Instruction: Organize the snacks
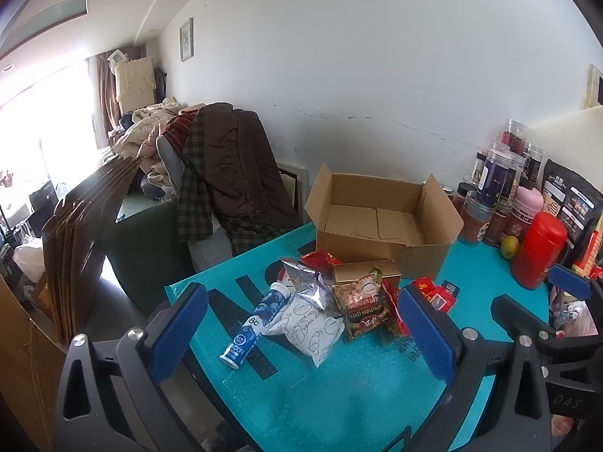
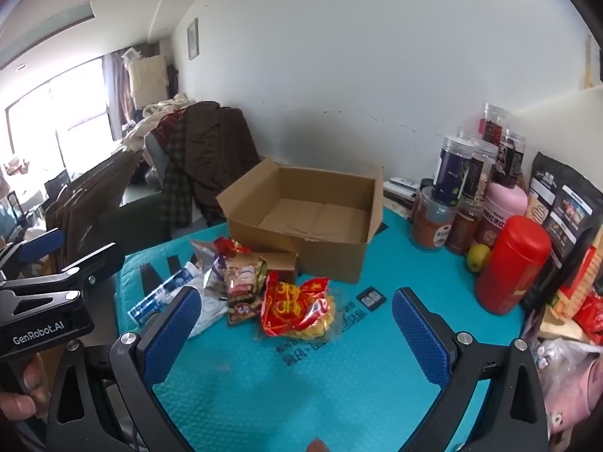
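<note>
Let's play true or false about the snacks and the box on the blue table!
1. The cardboard box is full of snacks. False: it is open and holds nothing.
2. The blue tube lies on its side. True.
3. The left claw is squeezing the red packet. False: it is open and holds nothing.
4. The red canister stands upright near the jars. True.
5. The red packet lies on the table in front of the box. True.
6. The right claw is shut. False: it is open.
</note>
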Action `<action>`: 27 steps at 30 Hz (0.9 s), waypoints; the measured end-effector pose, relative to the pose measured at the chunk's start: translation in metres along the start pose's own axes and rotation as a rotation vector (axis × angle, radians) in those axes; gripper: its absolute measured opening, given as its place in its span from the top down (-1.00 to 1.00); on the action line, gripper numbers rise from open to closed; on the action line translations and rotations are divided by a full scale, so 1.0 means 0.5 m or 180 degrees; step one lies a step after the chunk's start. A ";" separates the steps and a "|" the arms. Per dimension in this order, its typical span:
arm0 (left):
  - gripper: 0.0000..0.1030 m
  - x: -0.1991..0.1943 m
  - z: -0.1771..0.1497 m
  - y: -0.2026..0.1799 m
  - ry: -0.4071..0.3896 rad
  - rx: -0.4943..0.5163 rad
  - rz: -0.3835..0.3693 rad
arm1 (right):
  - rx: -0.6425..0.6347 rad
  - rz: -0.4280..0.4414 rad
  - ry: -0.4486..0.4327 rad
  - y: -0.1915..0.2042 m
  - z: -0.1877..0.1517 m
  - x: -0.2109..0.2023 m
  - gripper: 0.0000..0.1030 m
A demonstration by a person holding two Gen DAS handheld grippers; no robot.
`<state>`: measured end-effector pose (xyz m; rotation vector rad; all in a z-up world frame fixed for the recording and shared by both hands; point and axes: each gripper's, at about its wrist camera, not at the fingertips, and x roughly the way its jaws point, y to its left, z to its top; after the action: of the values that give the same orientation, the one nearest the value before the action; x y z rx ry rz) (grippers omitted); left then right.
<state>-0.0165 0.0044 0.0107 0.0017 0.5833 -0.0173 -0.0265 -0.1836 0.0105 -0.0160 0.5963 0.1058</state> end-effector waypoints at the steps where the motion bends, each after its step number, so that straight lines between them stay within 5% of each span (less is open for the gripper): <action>1: -1.00 -0.001 0.000 0.000 0.0002 0.0001 -0.0002 | -0.0003 -0.0004 -0.0007 0.002 -0.001 -0.001 -1.00; 27: -1.00 -0.016 -0.006 -0.010 -0.0038 0.0025 -0.0035 | -0.0026 0.0028 -0.0073 0.003 0.007 -0.019 -1.00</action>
<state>-0.0250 -0.0006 0.0124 0.0061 0.5712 -0.0303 -0.0325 -0.1830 0.0185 -0.0202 0.5730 0.1167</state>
